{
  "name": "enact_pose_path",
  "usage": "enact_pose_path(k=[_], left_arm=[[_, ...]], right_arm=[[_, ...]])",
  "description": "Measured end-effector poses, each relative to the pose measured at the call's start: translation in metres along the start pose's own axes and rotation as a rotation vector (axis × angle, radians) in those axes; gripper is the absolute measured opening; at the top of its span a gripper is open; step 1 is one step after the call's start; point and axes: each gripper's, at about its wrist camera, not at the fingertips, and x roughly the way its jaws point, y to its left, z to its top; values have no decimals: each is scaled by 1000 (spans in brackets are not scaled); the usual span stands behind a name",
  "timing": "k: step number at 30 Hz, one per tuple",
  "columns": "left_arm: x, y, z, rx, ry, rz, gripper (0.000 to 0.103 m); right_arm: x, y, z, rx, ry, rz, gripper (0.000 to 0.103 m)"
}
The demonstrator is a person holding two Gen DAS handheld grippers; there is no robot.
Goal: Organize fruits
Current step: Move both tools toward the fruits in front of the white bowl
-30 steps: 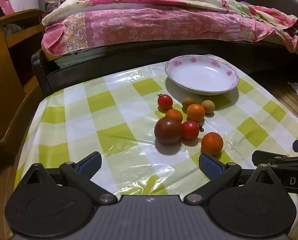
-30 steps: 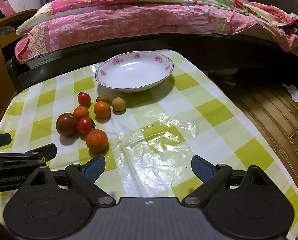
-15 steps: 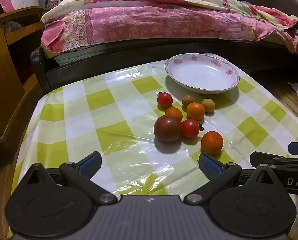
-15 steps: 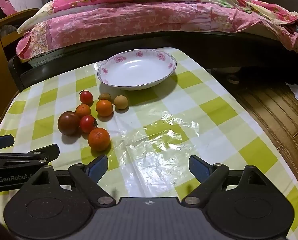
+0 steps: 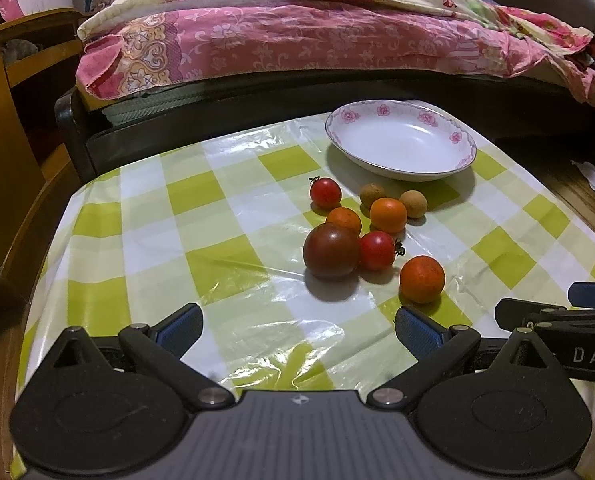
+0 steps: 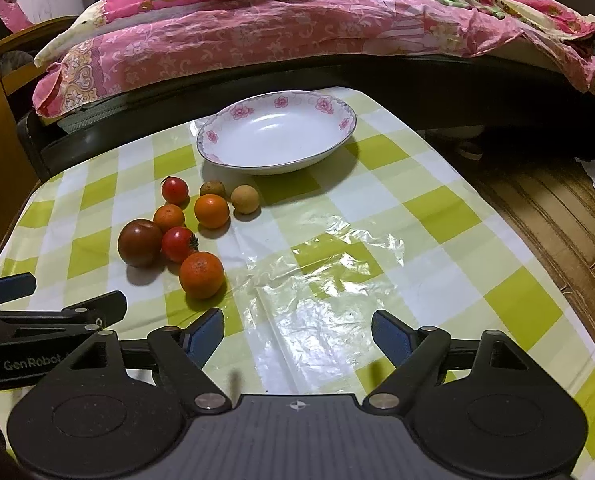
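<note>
Several small fruits lie loose on the checked tablecloth: a dark tomato [image 5: 331, 251] [image 6: 139, 242], a red tomato [image 5: 377, 251] [image 6: 178, 244], a near orange [image 5: 422, 279] [image 6: 201, 275], two more oranges, a second red tomato [image 5: 326, 193] and two tan longans [image 5: 413, 204]. Behind them stands an empty white dish [image 5: 401, 140] [image 6: 277, 136] with pink flowers. My left gripper [image 5: 297, 330] is open, short of the fruits. My right gripper [image 6: 297, 334] is open too, right of the near orange, over bare cloth.
The table [image 5: 145, 220] is covered in green-and-white plastic cloth, wrinkled near the front. A bed with a pink quilt [image 5: 317, 36] runs along the far side. A wooden cabinet [image 5: 13, 120] stands left; wooden floor [image 6: 557, 216] lies beyond the right edge.
Both grippers have crept a little forward and stay open. The fruits and dish have not moved.
</note>
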Motion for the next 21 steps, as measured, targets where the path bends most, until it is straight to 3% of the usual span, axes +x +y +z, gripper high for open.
enact_pose_path(k=[21], left_arm=[[5, 1, 1, 7, 13, -9, 103]], right_arm=[[6, 2, 2, 0, 24, 49, 74]])
